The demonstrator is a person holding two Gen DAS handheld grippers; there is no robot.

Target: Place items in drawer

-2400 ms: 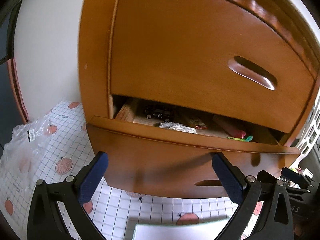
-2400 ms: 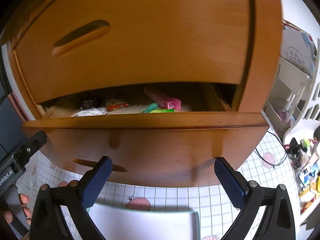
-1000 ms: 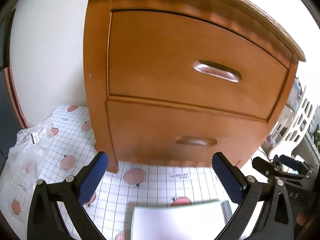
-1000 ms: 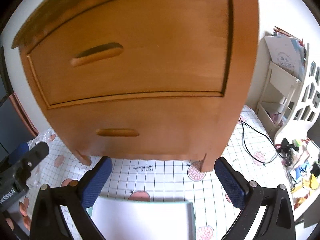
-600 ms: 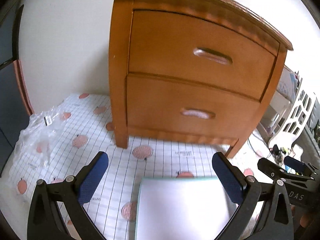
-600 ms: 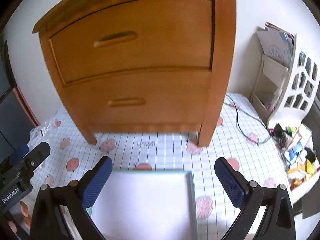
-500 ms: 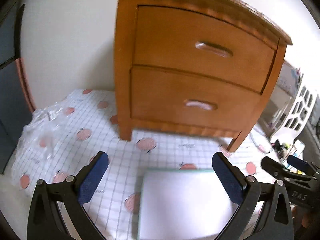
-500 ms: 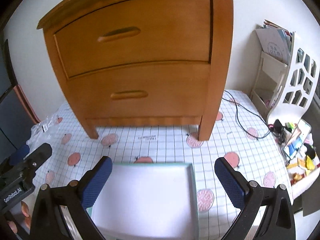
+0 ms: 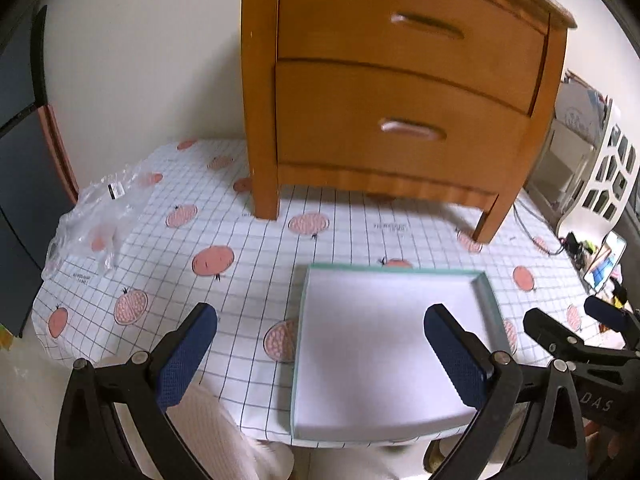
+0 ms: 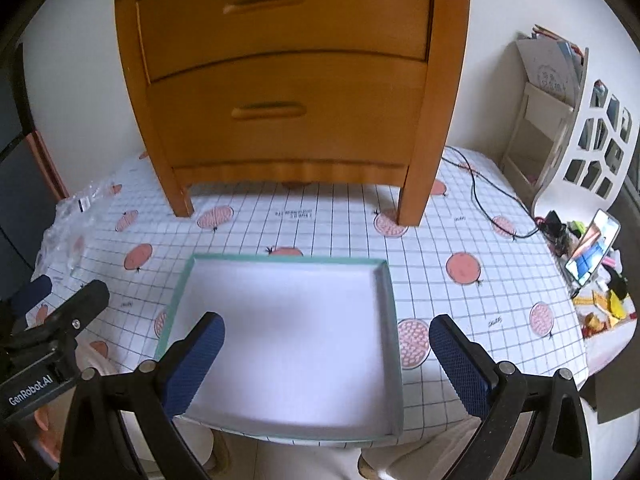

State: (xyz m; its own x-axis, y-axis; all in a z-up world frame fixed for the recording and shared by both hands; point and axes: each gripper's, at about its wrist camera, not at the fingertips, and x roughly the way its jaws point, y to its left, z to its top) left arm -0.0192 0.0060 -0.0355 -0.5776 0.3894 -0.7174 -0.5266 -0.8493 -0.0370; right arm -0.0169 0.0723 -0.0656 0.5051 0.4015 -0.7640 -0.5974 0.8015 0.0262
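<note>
A: What does the right wrist view give that the left one lacks?

B: A black cable (image 10: 476,188) trailing over the cloth past the cabinet's right leg, a phone (image 10: 592,252) propped at the worktop's right edge with small clutter beside it, and more of the white cut-out rack (image 10: 592,148). The left view shows the crinkled clear plastic bag (image 9: 96,216) far better, plus a dark panel at the left edge.

A: Materials?

B: The wooden cabinet (image 9: 400,92) is glossy orange-brown with 2 bowed drawer fronts, each with a recessed oval handle. The lower drawer (image 10: 288,116) is shut flush, as is the upper one. The worktop (image 10: 480,300) wears a white grid cloth with pink fruit prints. In front lies a shallow tray (image 10: 388,320), white inside with a teal rim, nothing in it.

A: The fingers?

B: The left gripper (image 9: 320,352) has its fingers spread wide with nothing between them. The right gripper (image 10: 326,356) is the same, with blue textured pads (image 10: 460,364) on black frames. Each hangs over the near edge of the tray, well apart from the cabinet.

A: Anything in the way?

B: Only the tray lies between fingers and cabinet.
</note>
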